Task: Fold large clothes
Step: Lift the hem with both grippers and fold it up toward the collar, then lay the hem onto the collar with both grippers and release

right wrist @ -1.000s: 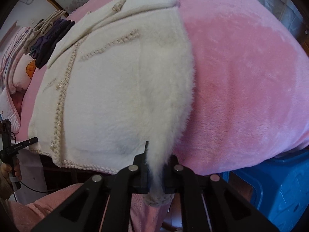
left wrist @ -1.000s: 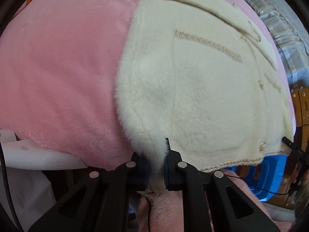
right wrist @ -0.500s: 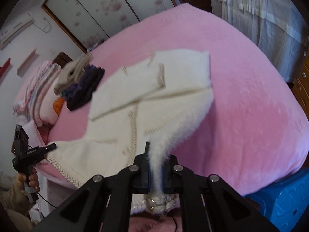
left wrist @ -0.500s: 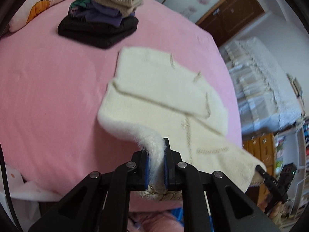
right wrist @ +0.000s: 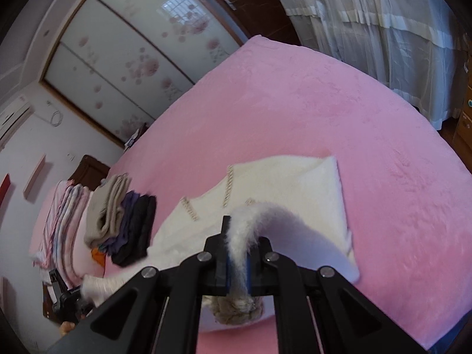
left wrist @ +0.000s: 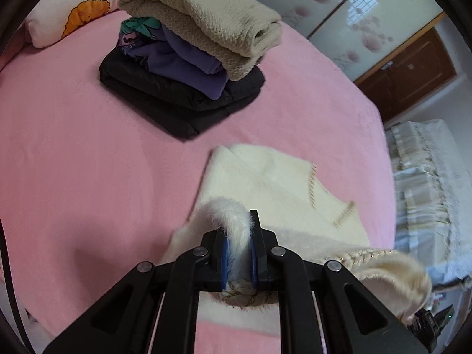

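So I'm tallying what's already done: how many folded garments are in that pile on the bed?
3, stacked on the pink bed: a beige knit on top, a purple one in the middle, a black one at the bottom. Thinner pieces may be hidden between.

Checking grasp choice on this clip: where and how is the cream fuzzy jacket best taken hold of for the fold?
At the braided hem corners of the cream jacket, from the near bed edge, as the left tool and right tool do: the thick trim gives purchase.
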Available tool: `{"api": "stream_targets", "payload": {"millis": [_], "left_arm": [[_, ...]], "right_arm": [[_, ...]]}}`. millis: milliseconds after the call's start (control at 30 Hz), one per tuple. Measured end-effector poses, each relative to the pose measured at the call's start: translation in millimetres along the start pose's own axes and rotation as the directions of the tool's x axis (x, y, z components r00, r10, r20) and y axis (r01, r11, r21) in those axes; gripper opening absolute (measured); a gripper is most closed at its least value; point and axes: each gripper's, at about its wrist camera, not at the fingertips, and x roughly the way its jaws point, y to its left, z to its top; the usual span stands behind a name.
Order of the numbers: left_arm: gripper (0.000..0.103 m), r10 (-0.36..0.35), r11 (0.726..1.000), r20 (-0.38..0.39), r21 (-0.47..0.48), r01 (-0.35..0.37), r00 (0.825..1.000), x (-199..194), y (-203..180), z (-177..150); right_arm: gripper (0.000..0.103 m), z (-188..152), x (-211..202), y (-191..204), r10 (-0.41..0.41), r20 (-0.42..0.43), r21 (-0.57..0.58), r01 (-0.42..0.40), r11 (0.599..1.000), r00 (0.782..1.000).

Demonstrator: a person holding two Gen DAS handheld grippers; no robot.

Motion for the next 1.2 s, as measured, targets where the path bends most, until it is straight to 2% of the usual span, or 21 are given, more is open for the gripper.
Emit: {"api": "stream_targets", "payload": {"millis": [67, 133, 200, 333, 400, 500, 633, 800, 867, 967, 1033, 1067, 1100, 1133, 1167, 1200], "left_arm": [[0.009, 0.027, 1.0, -0.013, 0.012, -0.027, 1.0, 28.9, -4.3, 6.7], [0.009, 0.091, 0.994, -0.042, 0.058, -0.088, 0.995, 66.0, -20.1, 15.4], [0.01, 0.18, 0.98, -0.048, 0.1, -0.174, 0.983, 98.7, -32.4, 20.5], [0.011, 0.257, 0.965, -0.106, 0.086, -0.249, 0.96, 146.1, -28.6, 28.7], [0.011, 0.257, 0.966, -0.131, 0.045, -0.253, 0.957, 159.0, -22.7, 31.5], [0.011, 0.242, 0.969, -0.155, -0.006, -0.246, 0.958, 165.6, -20.4, 39.2], [0.011, 0.209, 0.971, -0.16, -0.078, -0.224, 0.965, 164.0, -19.8, 51.7], [0.011, 0.213, 0.974, -0.13, -0.047, -0.221, 0.968, 163.4, -48.1, 76.1], [0.011, 0.244, 0.968, -0.141, -0.022, -0.25, 0.959, 172.7, -56.7, 82.9], [0.014, 0.303, 0.948, -0.216, -0.028, -0.317, 0.928, 197.7, -57.5, 87.1], [0.018, 0.317, 0.941, -0.234, -0.041, -0.335, 0.919, 203.8, -59.7, 85.5], [0.024, 0.319, 0.94, -0.237, -0.042, -0.338, 0.918, 205.2, -62.6, 85.4], [0.029, 0.313, 0.943, -0.234, -0.039, -0.33, 0.92, 204.6, -65.5, 84.7], [0.042, 0.289, 0.952, -0.224, -0.037, -0.304, 0.931, 202.2, -69.7, 83.7], [0.057, 0.269, 0.958, -0.213, -0.037, -0.283, 0.939, 199.6, -72.6, 83.9], [0.062, 0.261, 0.962, -0.191, -0.033, -0.272, 0.946, 195.1, -76.3, 83.8]], "right_arm": [[0.006, 12.8, 30.1, -11.7, -0.01, -0.025, 0.019, 0.01, 1.0, 1.0], [0.006, 22.6, 69.7, -18.6, -0.044, -0.078, 0.006, 0.045, 0.999, 0.996], [0.006, 26.3, 107.9, -22.9, -0.09, -0.134, -0.019, 0.088, 0.996, 0.987], [0.007, 30.9, 159.1, -41.5, -0.142, -0.209, 0.002, 0.145, 0.989, 0.968], [0.007, 32.3, 173.1, -49.3, -0.151, -0.235, 0.013, 0.158, 0.987, 0.96], [0.007, 35.4, 182.1, -54.2, -0.122, -0.246, 0.003, 0.127, 0.992, 0.962], [0.007, 49.2, 185.9, -66.3, -0.042, -0.239, 0.113, 0.07, 0.991, 0.97], [0.007, 65.0, 195.8, -63.8, -0.033, -0.213, 0.152, 0.066, 0.986, 0.977], [0.007, 71.0, 206.2, -61.1, -0.046, -0.212, 0.147, 0.079, 0.986, 0.976], [0.009, 73.1, 227.1, -56.0, -0.097, -0.261, 0.135, 0.136, 0.982, 0.96], [0.018, 74.1, 236.0, -54.8, -0.105, -0.291, 0.143, 0.152, 0.978, 0.951], [0.022, 75.2, 235.8, -52.9, -0.095, -0.29, 0.149, 0.143, 0.979, 0.952], [0.032, 76.1, 234.4, -50.3, -0.076, -0.283, 0.151, 0.123, 0.981, 0.956], [0.047, 77.4, 232.3, -46.1, -0.064, -0.273, 0.145, 0.107, 0.984, 0.96], [0.055, 78.8, 228.4, -41.5, -0.061, -0.255, 0.128, 0.096, 0.987, 0.965], [0.065, 81.3, 224.7, -38.4, -0.063, -0.239, 0.111, 0.091, 0.99, 0.969]]}}
